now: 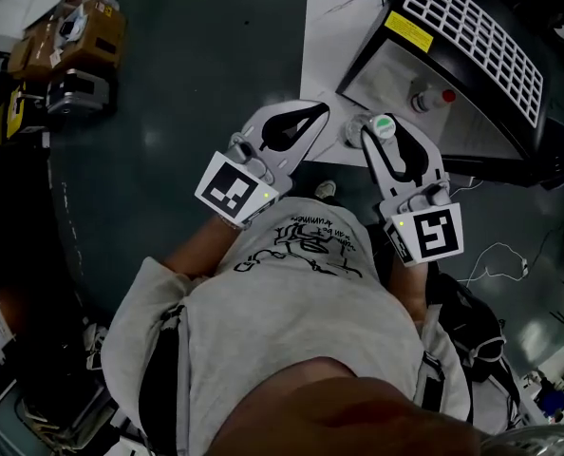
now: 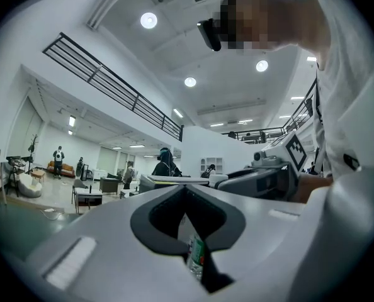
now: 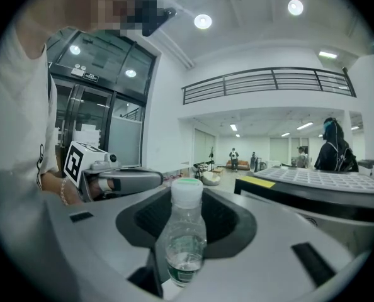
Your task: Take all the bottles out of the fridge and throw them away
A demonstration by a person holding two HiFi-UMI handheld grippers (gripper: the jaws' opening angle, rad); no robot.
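Observation:
In the head view both grippers are held out level over the dark floor. My right gripper (image 1: 388, 142) is shut on a clear bottle with a pale green-topped cap (image 1: 385, 126). In the right gripper view that bottle (image 3: 186, 244) stands upright between the jaws of the right gripper (image 3: 188, 200). My left gripper (image 1: 306, 122) has its tips together. In the left gripper view, a sliver of a clear bottle with a green label (image 2: 196, 257) shows pinched low in the slot of the left gripper (image 2: 186, 190). The rest of that bottle is hidden.
A black bin (image 1: 510, 150) with a raised white grid lid (image 1: 472, 36) stands just ahead on the right, with a red-capped bottle (image 1: 434, 98) inside. A white sheet (image 1: 329, 36) lies beside it. Cardboard boxes (image 1: 73, 41) sit far left, and a thin cable (image 1: 496, 255) lies on the right.

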